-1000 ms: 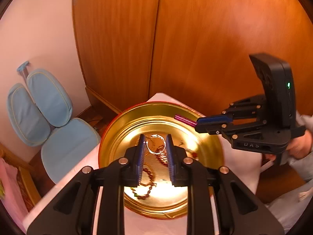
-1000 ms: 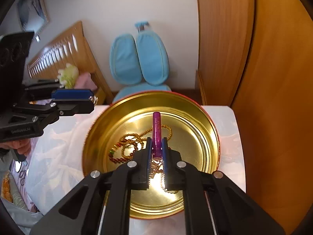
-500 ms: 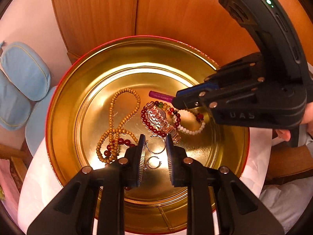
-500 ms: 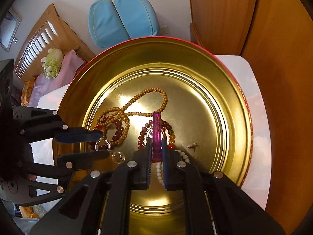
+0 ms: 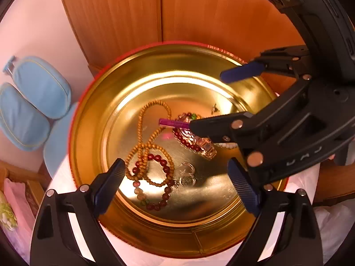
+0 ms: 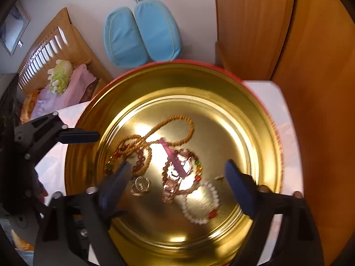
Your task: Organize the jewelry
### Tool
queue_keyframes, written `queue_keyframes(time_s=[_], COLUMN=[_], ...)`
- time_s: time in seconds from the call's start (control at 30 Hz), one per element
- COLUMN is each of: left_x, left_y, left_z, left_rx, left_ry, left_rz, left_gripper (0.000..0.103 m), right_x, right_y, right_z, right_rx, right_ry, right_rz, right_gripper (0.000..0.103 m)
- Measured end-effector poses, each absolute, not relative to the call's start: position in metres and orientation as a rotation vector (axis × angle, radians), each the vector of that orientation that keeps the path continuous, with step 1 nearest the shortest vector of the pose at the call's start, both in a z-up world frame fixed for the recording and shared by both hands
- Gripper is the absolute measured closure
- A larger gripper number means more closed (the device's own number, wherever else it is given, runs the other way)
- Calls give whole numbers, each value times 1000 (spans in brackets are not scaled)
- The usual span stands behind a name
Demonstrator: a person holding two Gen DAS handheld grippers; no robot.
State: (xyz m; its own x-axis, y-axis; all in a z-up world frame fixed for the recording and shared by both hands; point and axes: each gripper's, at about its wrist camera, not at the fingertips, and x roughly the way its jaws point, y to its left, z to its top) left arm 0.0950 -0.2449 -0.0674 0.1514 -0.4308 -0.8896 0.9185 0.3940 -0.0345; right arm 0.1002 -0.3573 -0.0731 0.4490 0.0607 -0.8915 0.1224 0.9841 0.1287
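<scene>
Both grippers just opened wide over the gold tin [image 5: 88, 133]. Left gripper [image 5: 177, 184] empty above the rings [image 5: 187, 174]; right gripper [image 6: 177, 184] empty, purple tube [image 6: 172, 155] lying on the bracelets [image 6: 177, 177] beneath.

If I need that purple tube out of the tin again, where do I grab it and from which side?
Grip the purple tube near its free end, which juts clear of the watch toward the wooden bead necklace. Come straight down from above, tongs across its narrow width: it lies flat and the gold tin's wall blocks a side approach.
</scene>
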Motion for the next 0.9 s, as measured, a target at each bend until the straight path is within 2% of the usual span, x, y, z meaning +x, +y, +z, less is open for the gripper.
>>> queue_keyframes(time_s=[0.63,0.77,0.8,0.9], left_x=[97,95,94,91], left_y=[-236,-230,-229,-226], left_z=[-71,-63,-60,-52], left_rx=[577,539,535,507], left_ry=[1020,984,966,928], left_rz=[-1027,-999,-989,-967], left_gripper=[13,10,7,7], right_x=[89,85,83,75], right_y=[-359,-362,-361,-359], right_z=[-70,-65,-65,-59], right_rx=[206,234,232,202], right_ry=[1105,1104,1111,1083], right_rz=[-63,-75,-97,-124], right_gripper=[13,5,5,4])
